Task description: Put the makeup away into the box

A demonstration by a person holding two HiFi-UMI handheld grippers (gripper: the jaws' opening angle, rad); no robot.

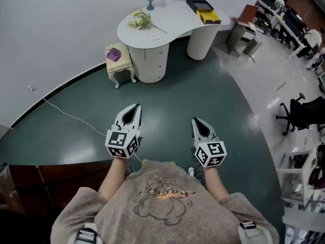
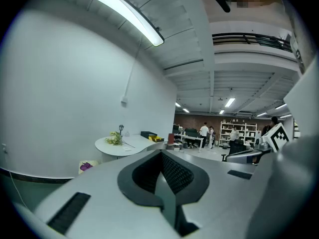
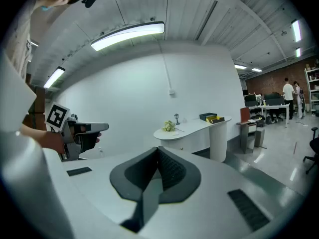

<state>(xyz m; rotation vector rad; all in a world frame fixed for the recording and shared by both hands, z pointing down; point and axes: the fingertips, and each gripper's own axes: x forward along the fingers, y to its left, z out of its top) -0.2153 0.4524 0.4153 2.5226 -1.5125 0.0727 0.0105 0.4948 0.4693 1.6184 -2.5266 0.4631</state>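
I stand several steps away from a white curved desk [image 1: 175,22]. On its right end lie an open black box [image 1: 199,4] and a yellow box [image 1: 208,17]; no makeup items can be made out from here. My left gripper [image 1: 136,107] and right gripper [image 1: 195,121] are held side by side at waist height, both pointing toward the desk, jaws shut with nothing between them. The left gripper view shows the desk [image 2: 124,146] far ahead beyond its closed pads. The right gripper view shows the desk [image 3: 194,128] and the left gripper [image 3: 87,131] off to the left.
A bunch of flowers [image 1: 140,19] and a small blue lamp [image 1: 150,1] stand on the desk's left end. A low stool with a purple thing [image 1: 118,57] sits beside it. A cable [image 1: 66,115] runs across the dark floor. An office chair [image 1: 299,113] is at the right.
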